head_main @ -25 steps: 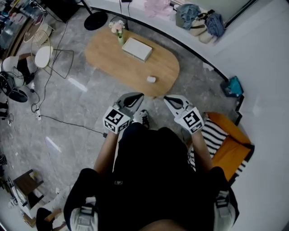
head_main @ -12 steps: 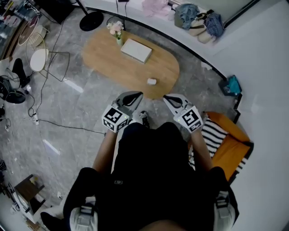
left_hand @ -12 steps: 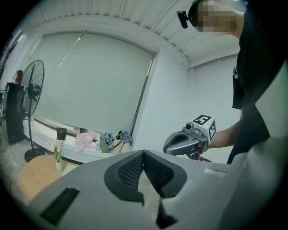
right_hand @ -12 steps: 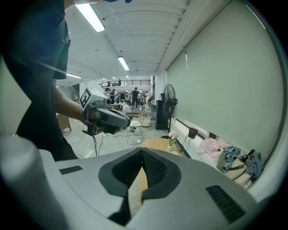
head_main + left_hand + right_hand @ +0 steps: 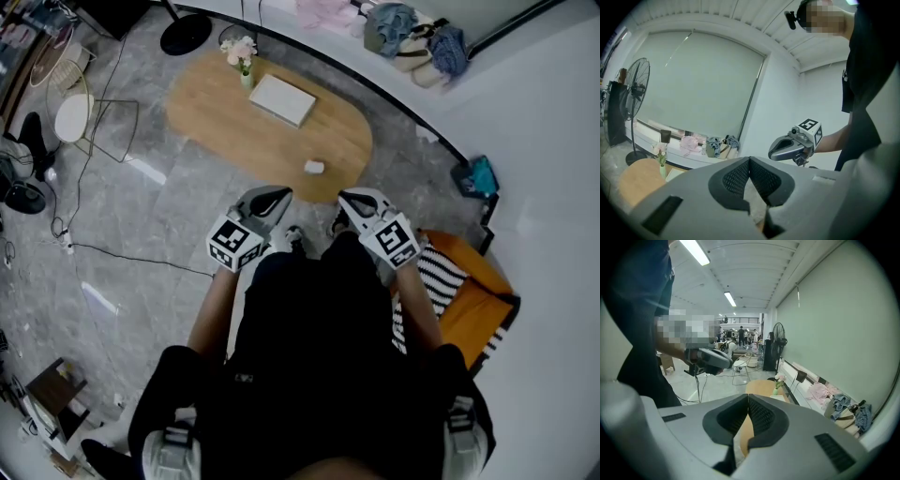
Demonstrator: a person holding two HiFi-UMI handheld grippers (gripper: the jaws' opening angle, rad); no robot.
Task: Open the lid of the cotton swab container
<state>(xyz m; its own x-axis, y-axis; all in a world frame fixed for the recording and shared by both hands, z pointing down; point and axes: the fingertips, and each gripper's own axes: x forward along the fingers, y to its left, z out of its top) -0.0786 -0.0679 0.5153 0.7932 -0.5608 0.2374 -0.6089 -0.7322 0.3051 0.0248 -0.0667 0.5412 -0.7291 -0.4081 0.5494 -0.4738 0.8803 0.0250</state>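
A small white container (image 5: 314, 167) sits near the front edge of the oval wooden table (image 5: 216, 122); at this size I cannot make out its lid. My left gripper (image 5: 276, 195) and right gripper (image 5: 349, 200) hang side by side above the floor, short of the table and apart from the container. Both are shut with nothing between the jaws. In the left gripper view the shut left gripper (image 5: 750, 160) points over the table (image 5: 633, 180), with the right gripper (image 5: 790, 146) beside it. In the right gripper view the shut right gripper (image 5: 748, 397) faces the table (image 5: 761, 387).
A flat white box (image 5: 281, 99) and a vase of flowers (image 5: 242, 58) stand on the table. An orange chair with a striped cushion (image 5: 469, 300) is at my right. A wire stool (image 5: 94, 117), a fan base (image 5: 185, 33) and floor cables (image 5: 112, 248) lie to the left.
Both grippers and my body have edged a little toward the table. The jaws stay shut and empty.
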